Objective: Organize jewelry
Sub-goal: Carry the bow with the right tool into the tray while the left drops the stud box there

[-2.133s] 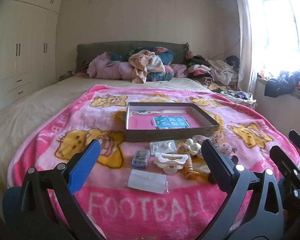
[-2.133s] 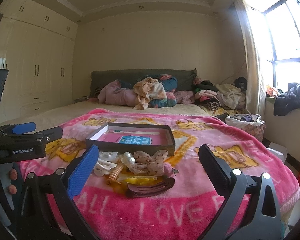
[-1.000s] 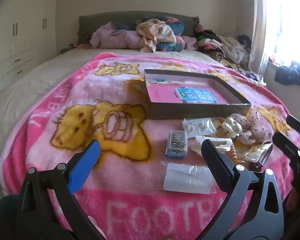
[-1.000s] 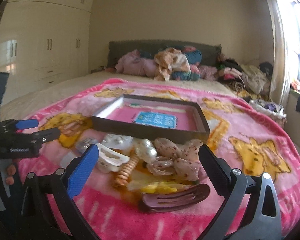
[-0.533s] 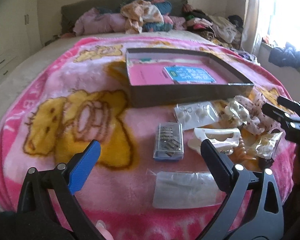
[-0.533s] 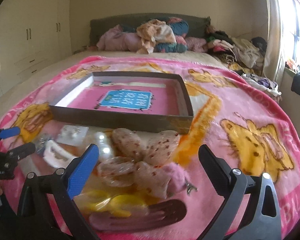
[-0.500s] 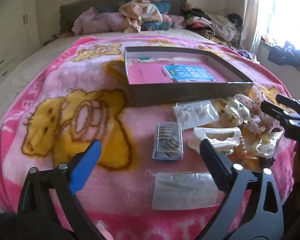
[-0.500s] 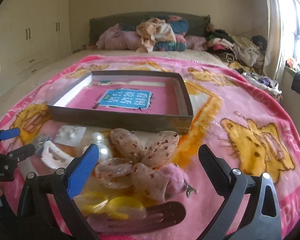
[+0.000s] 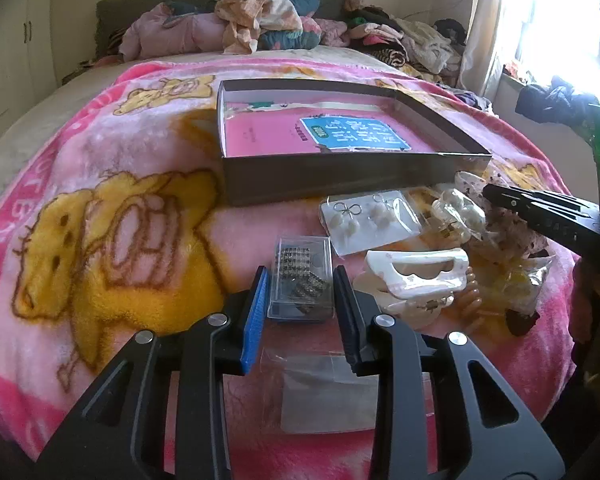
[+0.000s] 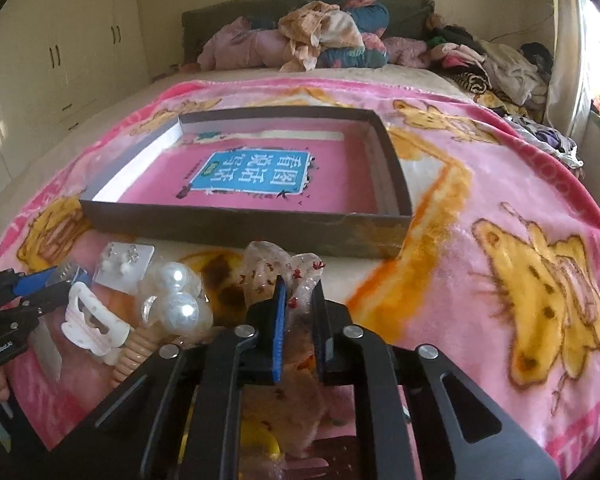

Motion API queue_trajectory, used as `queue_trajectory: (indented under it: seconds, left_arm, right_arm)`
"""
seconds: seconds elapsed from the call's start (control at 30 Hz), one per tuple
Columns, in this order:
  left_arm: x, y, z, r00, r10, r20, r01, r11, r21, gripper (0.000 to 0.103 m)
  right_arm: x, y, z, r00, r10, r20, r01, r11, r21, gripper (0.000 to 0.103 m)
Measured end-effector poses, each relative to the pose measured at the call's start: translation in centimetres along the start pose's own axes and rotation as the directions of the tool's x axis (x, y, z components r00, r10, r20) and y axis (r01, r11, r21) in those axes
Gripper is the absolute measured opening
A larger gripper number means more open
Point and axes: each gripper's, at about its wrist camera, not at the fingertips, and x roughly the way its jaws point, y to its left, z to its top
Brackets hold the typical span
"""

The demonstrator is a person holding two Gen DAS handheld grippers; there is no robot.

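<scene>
My left gripper (image 9: 300, 280) is shut on a small clear plastic box (image 9: 302, 276) of dark studs lying on the pink blanket. My right gripper (image 10: 300, 292) is shut on a speckled sheer bow hair clip (image 10: 284, 268) in front of the dark shallow box (image 10: 244, 224). That box (image 9: 340, 176) has a pink lining with a blue label. Between the grippers lie an earring card (image 9: 368, 220), a white claw clip (image 9: 420, 276), pearl pieces (image 10: 180, 296) and a beige spiral tie (image 10: 136, 352).
A clear flat bag (image 9: 324, 396) lies under the left gripper. A dark brown claw clip (image 10: 324, 460) and yellow items in plastic (image 10: 260, 444) lie under the right gripper. Clothes (image 9: 260, 20) are piled at the headboard. Wardrobes (image 10: 60, 40) stand at the left.
Both grippers moved down and forward and closed: the left onto the clear stud box, the right onto the speckled bow clip. Both were wide open half a second ago.
</scene>
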Motion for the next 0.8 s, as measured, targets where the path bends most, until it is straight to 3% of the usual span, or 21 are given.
queue_trajectory:
  seconds: [0.43, 0.8]
  left_arm:
    - [-3.3, -0.8, 3.2, 0.993, -0.023, 0.117, 0.023, 1.000, -0.002, 0.024]
    - [-1.5, -2.7, 7.0, 0.991, -0.039, 0.131, 0.036, 0.999, 0.028, 0.024]
  right_arm:
    - [-4.9, -4.2, 1.4, 0.994, 0.054, 0.097, -0.069, 0.986, 0.154, 0.010]
    - [-7.0, -8.1, 3.3, 0.988, -0.025, 0.154, -0.007, 0.979, 0.201, 0.010]
